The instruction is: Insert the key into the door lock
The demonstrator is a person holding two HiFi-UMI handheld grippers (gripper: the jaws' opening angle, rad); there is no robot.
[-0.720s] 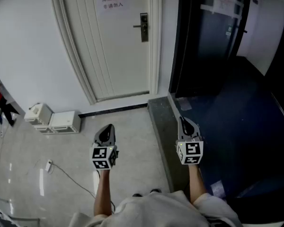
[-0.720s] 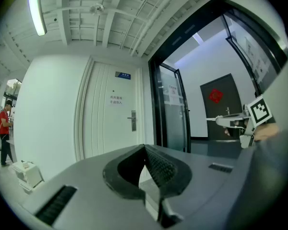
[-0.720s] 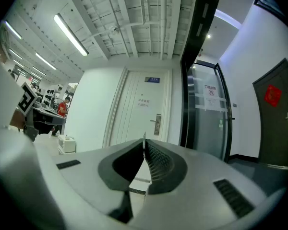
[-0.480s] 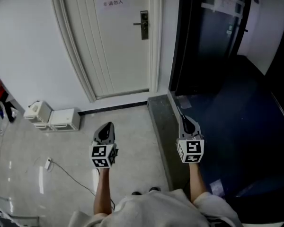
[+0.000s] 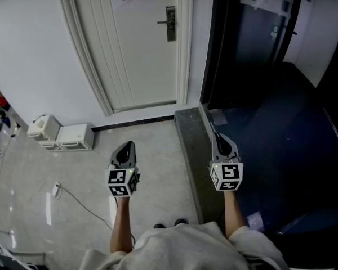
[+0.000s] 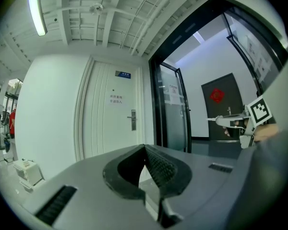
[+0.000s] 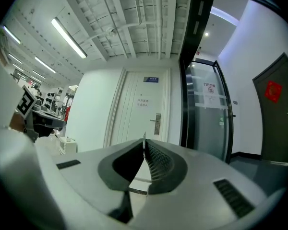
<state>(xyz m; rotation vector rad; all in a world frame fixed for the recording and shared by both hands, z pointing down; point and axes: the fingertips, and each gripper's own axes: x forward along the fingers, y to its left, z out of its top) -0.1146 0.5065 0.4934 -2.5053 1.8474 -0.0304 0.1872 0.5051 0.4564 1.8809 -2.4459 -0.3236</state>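
Note:
The white door (image 5: 141,49) stands ahead, some way off, with its dark lock plate and handle (image 5: 170,23) at its right edge. The lock (image 7: 157,124) also shows beyond the right jaws, and the lock (image 6: 133,120) beyond the left jaws. My right gripper (image 5: 217,140) points level at the door, shut on a thin metal key (image 7: 144,139) whose blade sticks out past the fingertips. My left gripper (image 5: 127,145) is level beside it, shut with nothing in it; its tips (image 6: 145,148) meet.
Two white boxes (image 5: 59,136) sit against the wall at the left, and a cable (image 5: 73,198) trails over the pale floor. A dark glass door (image 5: 253,44) and dark floor lie to the right, past a grey threshold strip (image 5: 188,145).
The view has crept a little toward the door; the lock and floor boxes sit slightly higher in the head view. Both grippers keep their pose and stay shut.

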